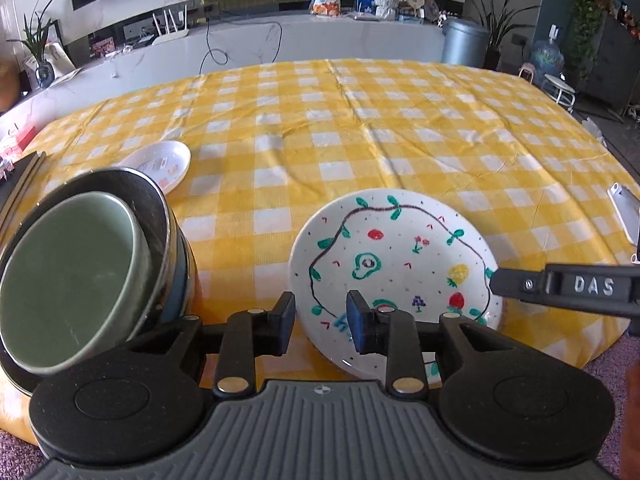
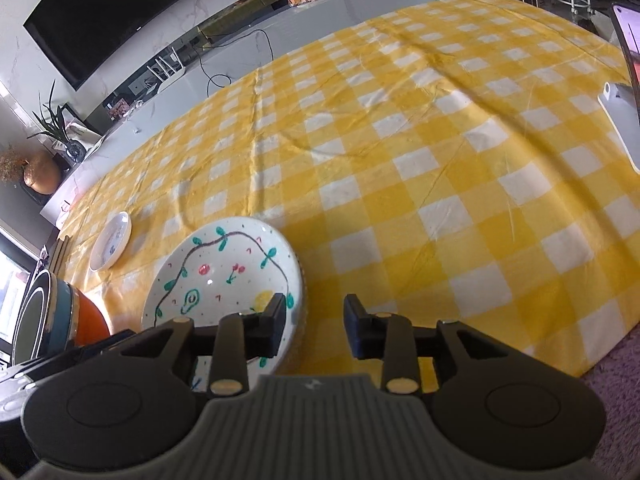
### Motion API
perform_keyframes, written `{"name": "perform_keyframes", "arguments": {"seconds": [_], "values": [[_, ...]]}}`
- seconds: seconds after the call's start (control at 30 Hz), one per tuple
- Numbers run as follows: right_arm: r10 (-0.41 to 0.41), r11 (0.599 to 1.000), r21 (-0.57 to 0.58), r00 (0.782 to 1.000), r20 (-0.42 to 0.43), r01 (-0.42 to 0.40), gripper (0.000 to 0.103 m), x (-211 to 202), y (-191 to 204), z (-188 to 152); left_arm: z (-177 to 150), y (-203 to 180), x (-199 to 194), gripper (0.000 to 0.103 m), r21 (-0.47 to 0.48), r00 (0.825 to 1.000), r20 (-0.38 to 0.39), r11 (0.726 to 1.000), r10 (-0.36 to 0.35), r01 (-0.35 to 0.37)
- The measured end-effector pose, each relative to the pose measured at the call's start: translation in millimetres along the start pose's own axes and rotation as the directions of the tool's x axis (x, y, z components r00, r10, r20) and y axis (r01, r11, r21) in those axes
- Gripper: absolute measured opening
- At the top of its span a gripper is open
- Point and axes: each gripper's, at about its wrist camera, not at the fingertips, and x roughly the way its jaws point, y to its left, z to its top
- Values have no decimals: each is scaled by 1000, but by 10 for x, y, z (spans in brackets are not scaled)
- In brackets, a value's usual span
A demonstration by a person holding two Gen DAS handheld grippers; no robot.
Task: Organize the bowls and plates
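My left tongs (image 1: 320,320) stand open over the near rim of the painted plate (image 1: 394,256), one finger outside its edge, the other above its face; I cannot tell if they touch it. My right tongs (image 2: 314,326) gape too, their left finger over the plate's right rim. Left of the plate stands a bowl stack (image 1: 80,276), green on top. Beyond the stack lies a small white plate (image 1: 160,164) on the bench (image 1: 360,120).

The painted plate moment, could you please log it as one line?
left gripper: open, at painted plate near rim | right gripper: open, at its right rim | bowl stack: left of plate
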Motion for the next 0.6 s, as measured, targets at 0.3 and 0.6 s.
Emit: {"name": "perform_keyframes", "arguments": {"seconds": [0.3, 0.6], "values": [[52, 997, 55, 998, -37, -50, 15, 43, 20, -62, -33, 55, -40, 29, -16, 999, -18, 999, -39, 39], [5, 1000, -7, 1000, 2, -5, 19, 27, 90, 4, -40, 44, -82, 29, -19, 999, -25, 999, -47, 47]]}}
